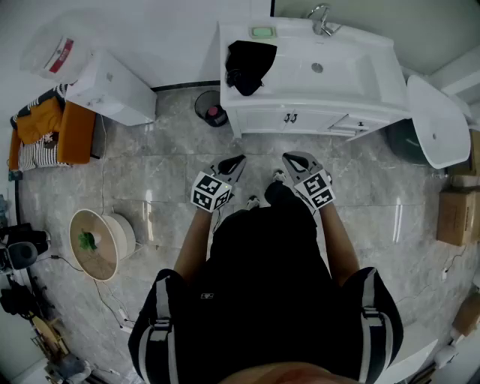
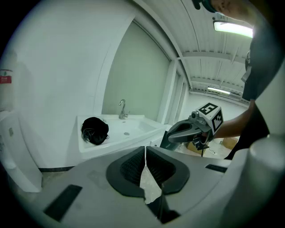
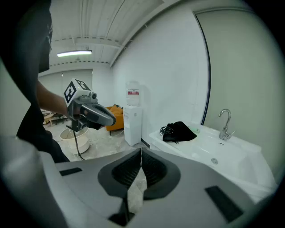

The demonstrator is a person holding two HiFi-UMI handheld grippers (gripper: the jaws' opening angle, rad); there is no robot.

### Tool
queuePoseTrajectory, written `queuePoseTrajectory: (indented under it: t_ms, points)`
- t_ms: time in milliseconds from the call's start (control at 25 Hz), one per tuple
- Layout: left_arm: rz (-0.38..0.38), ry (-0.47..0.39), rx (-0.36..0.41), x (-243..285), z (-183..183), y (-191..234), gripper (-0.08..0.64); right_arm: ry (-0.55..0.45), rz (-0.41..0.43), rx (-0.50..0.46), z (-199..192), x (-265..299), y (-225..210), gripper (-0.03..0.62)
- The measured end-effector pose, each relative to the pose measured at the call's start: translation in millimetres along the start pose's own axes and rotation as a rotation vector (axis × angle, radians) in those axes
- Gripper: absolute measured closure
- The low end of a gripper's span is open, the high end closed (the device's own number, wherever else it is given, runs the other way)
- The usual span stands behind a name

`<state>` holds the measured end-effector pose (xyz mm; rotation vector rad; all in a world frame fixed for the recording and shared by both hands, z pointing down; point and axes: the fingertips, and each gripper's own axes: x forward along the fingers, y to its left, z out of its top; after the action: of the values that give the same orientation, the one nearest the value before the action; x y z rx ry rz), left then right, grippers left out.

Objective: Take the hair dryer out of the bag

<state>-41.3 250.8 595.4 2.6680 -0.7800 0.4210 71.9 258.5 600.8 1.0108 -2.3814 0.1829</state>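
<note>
A black bag (image 1: 247, 64) lies crumpled on the left end of the white sink counter (image 1: 300, 82). It also shows in the left gripper view as a dark bag (image 2: 95, 130) and in the right gripper view as the black bag (image 3: 180, 132), with dark cord loops at its edge. The hair dryer itself is hidden. My left gripper (image 1: 234, 163) and right gripper (image 1: 294, 159) hover side by side over the floor, well short of the counter. The left gripper (image 2: 145, 150) is shut with nothing in it, and so is the right gripper (image 3: 141, 152).
The basin and faucet (image 1: 322, 19) take up the counter's right part. A small dark bin (image 1: 211, 109) stands by the vanity's left corner. A white cabinet (image 1: 112, 86), an orange seat (image 1: 73, 131) and a round white tub (image 1: 101, 241) are at the left, cardboard boxes (image 1: 456, 216) at the right.
</note>
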Motion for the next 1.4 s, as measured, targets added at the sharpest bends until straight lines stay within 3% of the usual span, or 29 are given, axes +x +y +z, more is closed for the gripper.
queuePoseTrajectory:
  t_ms: [520,1400]
  points:
    - [0.014,0.003,-0.022,5,2,11,0.541,-0.017,-0.019,0.018,5,7,-14,0.532]
    - [0.080,0.017,-0.085,38,20,40,0.541,0.007,0.108,-0.003,12,46,-58,0.532]
